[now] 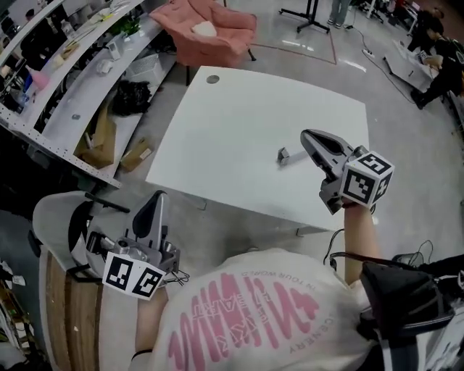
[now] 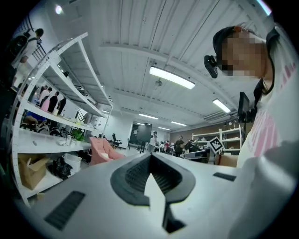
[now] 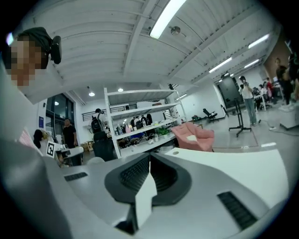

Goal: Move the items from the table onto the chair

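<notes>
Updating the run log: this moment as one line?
left gripper: jaws shut, empty, off table | right gripper: jaws shut, empty, above table | small grey item: on table, untouched

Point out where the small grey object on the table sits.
In the head view, the small grey object lies on the white table, in its right half near the front edge, just left of the right gripper.

A white table (image 1: 239, 130) stands on a glossy grey floor (image 1: 406, 138). Left of the table runs long, cluttered white shelving (image 1: 80, 87). Beyond the table's far edge sit a pink armchair (image 1: 210, 32) and a black stand (image 1: 308, 18). Above it, strip lights (image 2: 172, 77) cross a white ribbed ceiling (image 2: 121, 42).
</notes>
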The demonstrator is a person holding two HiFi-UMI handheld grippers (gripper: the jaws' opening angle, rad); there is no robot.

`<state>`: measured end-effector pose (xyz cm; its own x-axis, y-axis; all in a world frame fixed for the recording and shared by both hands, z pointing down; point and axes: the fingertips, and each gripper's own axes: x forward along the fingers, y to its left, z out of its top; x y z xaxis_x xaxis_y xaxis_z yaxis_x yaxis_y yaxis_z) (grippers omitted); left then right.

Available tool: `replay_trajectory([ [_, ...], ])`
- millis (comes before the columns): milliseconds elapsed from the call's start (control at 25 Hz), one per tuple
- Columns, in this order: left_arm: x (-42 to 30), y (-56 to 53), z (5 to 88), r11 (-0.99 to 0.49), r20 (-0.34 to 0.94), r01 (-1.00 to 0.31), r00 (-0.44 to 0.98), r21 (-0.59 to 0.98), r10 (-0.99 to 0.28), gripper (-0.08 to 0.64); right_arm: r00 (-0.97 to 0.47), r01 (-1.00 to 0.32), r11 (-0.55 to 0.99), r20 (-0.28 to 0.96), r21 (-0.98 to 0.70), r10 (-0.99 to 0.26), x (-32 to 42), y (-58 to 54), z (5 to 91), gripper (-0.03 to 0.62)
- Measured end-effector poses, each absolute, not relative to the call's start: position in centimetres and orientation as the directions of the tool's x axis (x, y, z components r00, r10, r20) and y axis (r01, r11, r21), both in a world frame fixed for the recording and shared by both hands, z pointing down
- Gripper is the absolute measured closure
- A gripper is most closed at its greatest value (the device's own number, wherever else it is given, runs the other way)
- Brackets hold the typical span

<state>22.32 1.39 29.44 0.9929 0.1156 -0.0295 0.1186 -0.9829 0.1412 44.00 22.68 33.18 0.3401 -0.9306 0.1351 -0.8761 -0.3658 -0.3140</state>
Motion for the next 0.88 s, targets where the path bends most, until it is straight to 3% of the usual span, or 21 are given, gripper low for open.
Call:
replay_trajectory([
  [200, 24.6, 3.3, 29.2, -0.979, -0.03, 0.158, 0.987, 0.127, 0.155, 0.551, 0.379, -0.885, -0.429, 0.253, -0.182, -0.89, 47.9, 26.6, 36.6, 0.575],
  [440, 24.4, 3.4, 30.5, -0.993, 0.064, 0.07, 0.995, 0.091, 0.076, 0.551, 0.223, -0.949, -0.301, 0.474, -0.095, -0.852, 49.8, 26.4, 42.6, 0.559],
  [520, 23.7, 3.2, 30.4, -0.995, 0.087, 0.034, 0.995, 0.091, 0.042, 0.551, 0.159, -0.971, -0.231, 0.561, -0.059, -0.812, 50.0, 25.9, 44.7, 0.414],
  [560, 23.5, 3.0, 30.3, -0.996, 0.102, 0.02, 0.994, 0.085, 0.029, 0.551, 0.134, -0.979, -0.198, 0.603, -0.04, -0.786, 50.1, 25.7, 45.8, 0.371],
  [760, 21.8, 1.1, 30.6, -0.997, 0.175, -0.051, 0.984, 0.062, -0.04, 0.551, 0.083, -0.993, 0.015, 0.803, 0.114, -0.59, 50.9, 25.2, 51.6, 0.328],
  [880, 20.4, 0.4, 30.8, -0.99, 0.201, -0.11, 0.975, 0.086, -0.091, 0.551, 0.081, -0.983, 0.104, 0.86, 0.153, -0.503, 51.1, 24.7, 53.5, 0.282],
])
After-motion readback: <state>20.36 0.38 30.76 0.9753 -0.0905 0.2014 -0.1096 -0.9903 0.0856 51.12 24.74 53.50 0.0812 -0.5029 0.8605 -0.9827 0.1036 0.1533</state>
